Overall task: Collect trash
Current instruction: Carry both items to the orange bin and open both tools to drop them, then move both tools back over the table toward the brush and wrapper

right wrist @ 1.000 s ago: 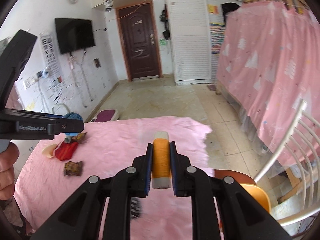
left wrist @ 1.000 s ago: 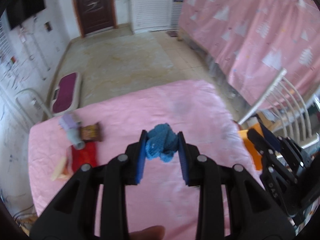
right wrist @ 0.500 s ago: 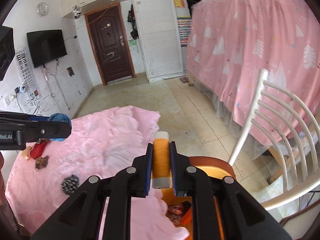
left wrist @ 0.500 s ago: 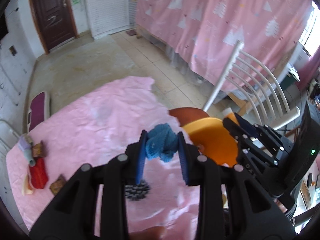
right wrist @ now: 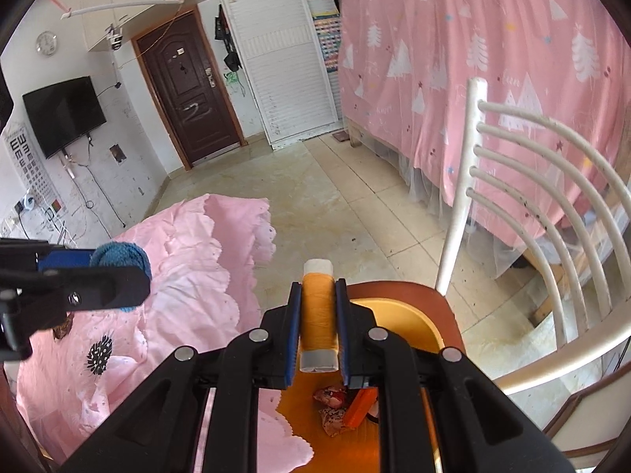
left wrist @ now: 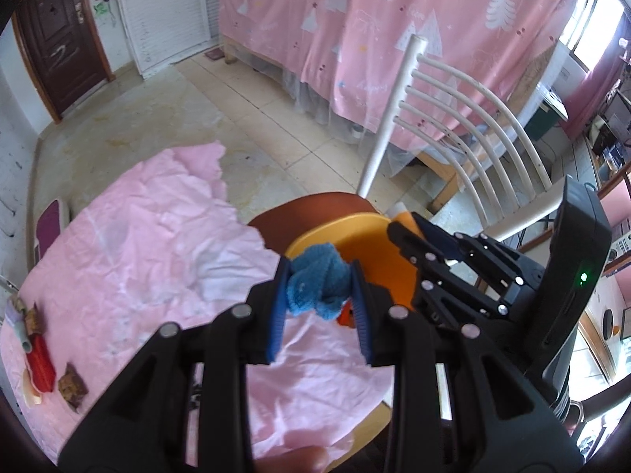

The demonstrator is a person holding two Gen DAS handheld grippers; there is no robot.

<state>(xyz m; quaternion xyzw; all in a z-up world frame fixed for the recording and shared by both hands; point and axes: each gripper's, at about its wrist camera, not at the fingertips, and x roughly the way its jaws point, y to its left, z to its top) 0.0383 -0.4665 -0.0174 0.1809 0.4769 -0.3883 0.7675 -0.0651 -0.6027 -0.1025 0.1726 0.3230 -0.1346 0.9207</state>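
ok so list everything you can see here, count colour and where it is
blue knitted wad: 1, blue, clamped in the left tongs
spool of thread: 1, orange on a white core, clamped in the right tongs
bin: 1, orange, on the chair seat beside the table
trash in the bin: a few pieces, red, orange and patterned, at its bottom
tablecloth: 1, pink, over the table
trash on the cloth: several pieces, red, brown, pale, at the far left edge
chair: 1, white back, brown seat, right of the table
curtain: 1, pink with white trees, behind the chair
door: 1, dark brown, far wall
television: 1, black, left wall
left tongs: 1, black with blue pads, shut
right tongs: 1, black with blue pads, shut
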